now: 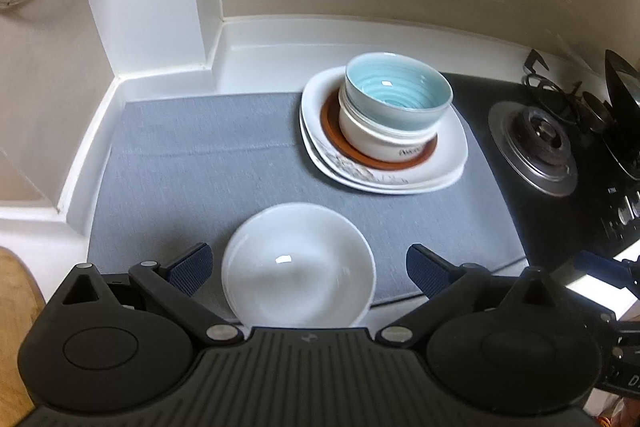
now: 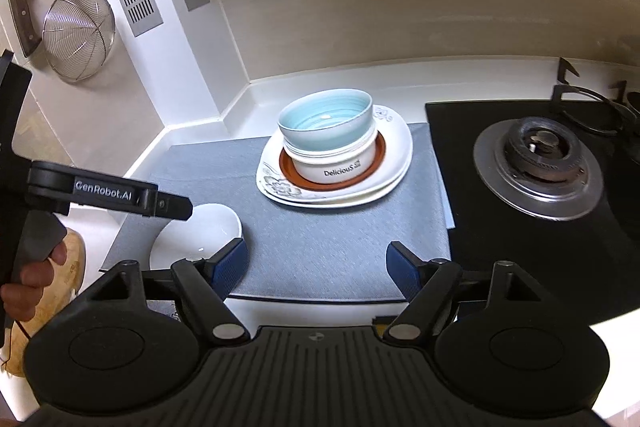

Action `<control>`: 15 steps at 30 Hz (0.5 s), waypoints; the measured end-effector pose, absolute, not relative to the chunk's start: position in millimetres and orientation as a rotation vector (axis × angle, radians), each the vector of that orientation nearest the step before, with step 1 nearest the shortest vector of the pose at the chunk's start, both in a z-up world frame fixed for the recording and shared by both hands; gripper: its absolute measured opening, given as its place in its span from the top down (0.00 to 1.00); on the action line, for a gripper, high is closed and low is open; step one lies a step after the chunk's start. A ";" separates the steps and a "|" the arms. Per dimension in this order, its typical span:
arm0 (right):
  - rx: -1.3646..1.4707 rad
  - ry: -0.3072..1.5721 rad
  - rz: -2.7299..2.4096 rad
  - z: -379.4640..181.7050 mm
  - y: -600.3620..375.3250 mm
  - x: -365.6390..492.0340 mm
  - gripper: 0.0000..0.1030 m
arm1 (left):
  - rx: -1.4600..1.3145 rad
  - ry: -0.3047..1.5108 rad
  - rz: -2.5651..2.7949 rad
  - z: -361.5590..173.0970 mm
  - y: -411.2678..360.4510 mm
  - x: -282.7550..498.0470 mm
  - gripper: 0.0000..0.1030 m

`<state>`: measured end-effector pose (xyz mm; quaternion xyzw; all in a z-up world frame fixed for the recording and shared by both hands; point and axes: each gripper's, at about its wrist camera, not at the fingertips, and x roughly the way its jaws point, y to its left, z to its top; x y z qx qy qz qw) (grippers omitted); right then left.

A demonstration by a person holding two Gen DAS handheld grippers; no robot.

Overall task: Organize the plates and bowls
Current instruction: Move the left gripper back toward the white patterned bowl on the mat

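Both hand-held grippers stand spread and carry nothing. Seen from its own wrist camera, the left gripper (image 1: 308,269) hangs over a plain white bowl (image 1: 298,265) that sits between its blue pads (image 1: 191,269), which do not touch it. This bowl rests on the near edge of a grey mat (image 1: 192,163) on the counter. Further right, the right gripper (image 2: 316,269) hovers above bare mat near the same edge. Toward the mat's far right corner stands the stack: a pale blue bowl (image 2: 326,125) in a white bowl marked "Delicious" (image 2: 334,165), on a brown-rimmed plate (image 2: 288,173), on white plates (image 2: 394,155). A gas burner (image 2: 536,169) lies beyond. The likely risk: the smooth, glossy bowl sits close to the edge, so an off-centre pinch could slide it off the mat or tip it.
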<state>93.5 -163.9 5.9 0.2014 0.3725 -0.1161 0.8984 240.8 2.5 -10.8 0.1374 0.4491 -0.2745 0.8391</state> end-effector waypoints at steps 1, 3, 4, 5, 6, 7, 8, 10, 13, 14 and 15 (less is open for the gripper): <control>0.417 0.774 -0.245 5.8 -163.4 91.1 0.24 | 0.289 0.950 -0.583 -10.6 3.5 237.9 0.00; 0.416 0.776 -0.246 6.2 -161.6 87.2 0.24 | 0.288 0.944 -0.584 -8.6 5.4 232.0 0.00; 0.414 0.774 -0.244 6.7 -160.7 85.5 0.24 | 0.288 0.939 -0.584 -7.9 7.0 228.8 0.00; 0.411 0.772 -0.241 7.6 -159.4 84.2 0.24 | 0.286 0.935 -0.581 -6.7 8.5 226.5 0.00; 0.406 0.770 -0.236 8.5 -157.9 83.4 0.24 | 0.284 0.932 -0.577 -5.9 10.4 225.0 0.00; 0.401 0.768 -0.232 9.3 -156.2 82.8 0.24 | 0.281 0.932 -0.571 -5.5 12.0 225.1 0.00; 0.395 0.768 -0.226 10.0 -154.2 82.5 0.24 | 0.277 0.933 -0.567 -5.0 14.2 224.2 0.00; 0.387 0.768 -0.214 10.9 -150.5 82.7 0.24 | 0.270 0.935 -0.555 -4.6 19.1 224.3 0.00; 0.377 0.772 -0.200 11.9 -145.8 85.1 0.24 | 0.261 0.935 -0.540 -4.2 26.6 225.5 0.00; 0.375 0.774 -0.196 12.2 -144.2 86.2 0.24 | 0.259 0.935 -0.535 -4.1 29.0 226.3 0.00; 0.372 0.776 -0.193 12.2 -142.6 87.5 0.24 | 0.257 0.936 -0.530 -4.0 31.4 227.6 0.00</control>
